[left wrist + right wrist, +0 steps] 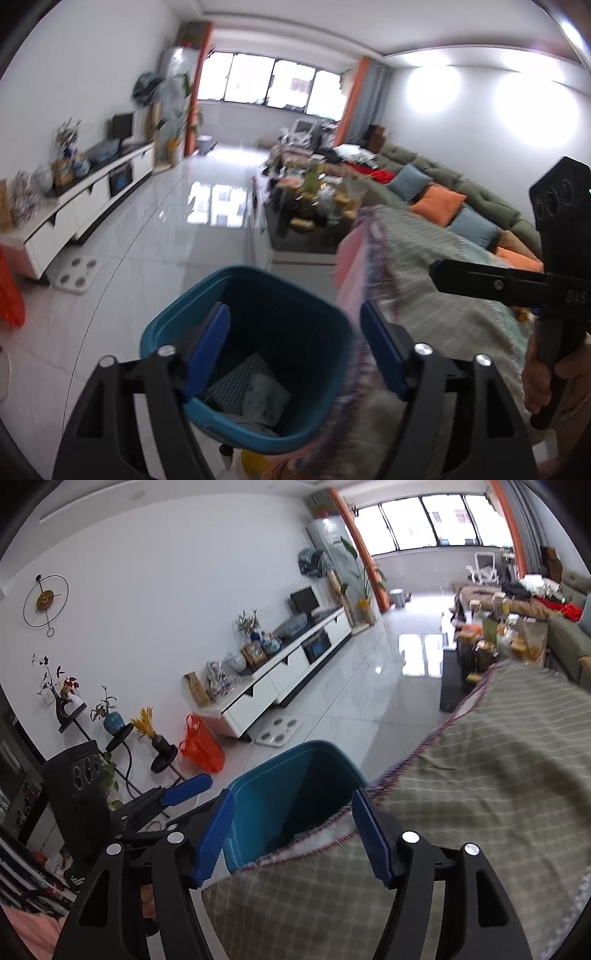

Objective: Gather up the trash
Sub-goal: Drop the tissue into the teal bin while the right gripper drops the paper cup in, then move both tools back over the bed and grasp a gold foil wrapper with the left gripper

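Both the left gripper [295, 354] and right gripper [293, 838] stand spread, empty, above the teal bin [177, 332]. The near checked blanket [480, 794] drapes its rim and could tip it

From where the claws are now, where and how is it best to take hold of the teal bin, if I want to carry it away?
Probably the teal bin's far rim, taken from above with one finger inside and one outside. It stands upright and open, its wall is thin, and that edge is bare. The quilted cover hangs against the right side, so I would avoid that side.
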The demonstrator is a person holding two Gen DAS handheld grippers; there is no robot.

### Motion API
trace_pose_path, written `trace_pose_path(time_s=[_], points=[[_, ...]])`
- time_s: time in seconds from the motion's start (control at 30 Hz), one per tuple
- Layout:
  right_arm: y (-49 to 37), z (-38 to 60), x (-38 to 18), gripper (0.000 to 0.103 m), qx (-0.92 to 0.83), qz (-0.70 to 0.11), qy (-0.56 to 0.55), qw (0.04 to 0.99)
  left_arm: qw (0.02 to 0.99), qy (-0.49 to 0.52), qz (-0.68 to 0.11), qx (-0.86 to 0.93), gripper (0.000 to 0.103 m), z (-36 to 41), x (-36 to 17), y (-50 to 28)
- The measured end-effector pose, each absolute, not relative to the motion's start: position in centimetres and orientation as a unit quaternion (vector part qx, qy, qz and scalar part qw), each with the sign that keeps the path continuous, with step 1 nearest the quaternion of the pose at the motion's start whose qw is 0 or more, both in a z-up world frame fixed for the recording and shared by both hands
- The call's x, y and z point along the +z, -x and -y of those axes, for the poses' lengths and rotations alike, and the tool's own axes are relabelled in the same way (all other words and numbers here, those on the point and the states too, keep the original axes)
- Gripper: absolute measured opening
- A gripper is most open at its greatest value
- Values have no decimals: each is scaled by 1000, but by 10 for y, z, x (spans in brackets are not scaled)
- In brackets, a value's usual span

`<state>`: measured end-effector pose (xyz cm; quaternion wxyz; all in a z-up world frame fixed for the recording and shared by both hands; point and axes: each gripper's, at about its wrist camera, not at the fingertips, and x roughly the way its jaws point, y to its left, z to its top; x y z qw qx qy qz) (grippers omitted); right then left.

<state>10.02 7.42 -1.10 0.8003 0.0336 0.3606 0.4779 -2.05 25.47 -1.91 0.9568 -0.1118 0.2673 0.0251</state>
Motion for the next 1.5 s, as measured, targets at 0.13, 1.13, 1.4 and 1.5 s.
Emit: trace_pose_path(time_s=[0.13,1.13,1.4,1.5], points=[[-88,-35,0,70,460,-334,-32,822,968,85,-238,-4,96,-220,-8,32],[-31,250,-7,75,199,-292,-114,928,893,11,-307,-329,93,42,-47,9],[-28,271,-26,75,180,-306,-136,925,862,25,-355,-360,77,61,-61,-4],[-27,274,-31,75,179,-309,-141,923,848,33,-377,-372,68,70,-67,-13]])
